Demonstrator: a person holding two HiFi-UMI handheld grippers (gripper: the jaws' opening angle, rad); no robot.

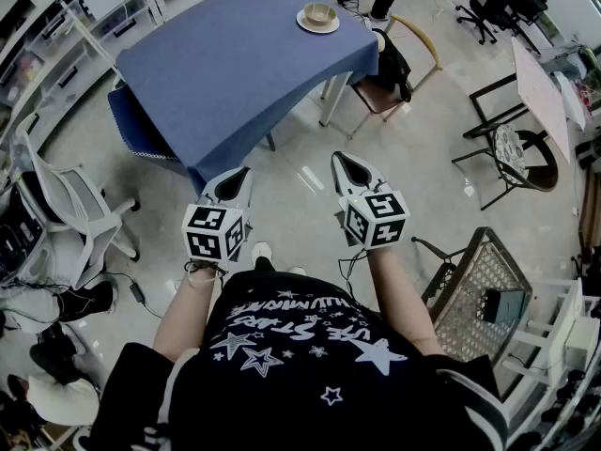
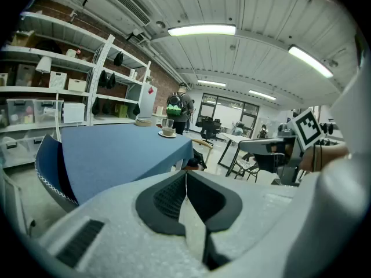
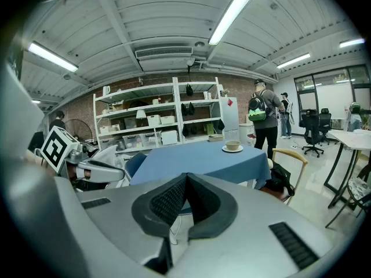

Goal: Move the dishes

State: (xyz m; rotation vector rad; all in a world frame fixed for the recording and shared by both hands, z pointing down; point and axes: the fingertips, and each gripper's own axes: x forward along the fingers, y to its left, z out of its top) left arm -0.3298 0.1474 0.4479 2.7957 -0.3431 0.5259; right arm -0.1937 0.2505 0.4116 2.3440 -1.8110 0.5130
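Star-printed shirt, lettering upside down; left claw, right claw both closed, empty; bowl on saucer, blue table.

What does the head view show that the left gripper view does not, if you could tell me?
Only the head view: the person's star-print shirt, the wicker chair and the white office chair. Only the left gripper view: the ceiling lights and a standing person's green backpack. Both: the blue table, the bowl at its far corner, and the right gripper.
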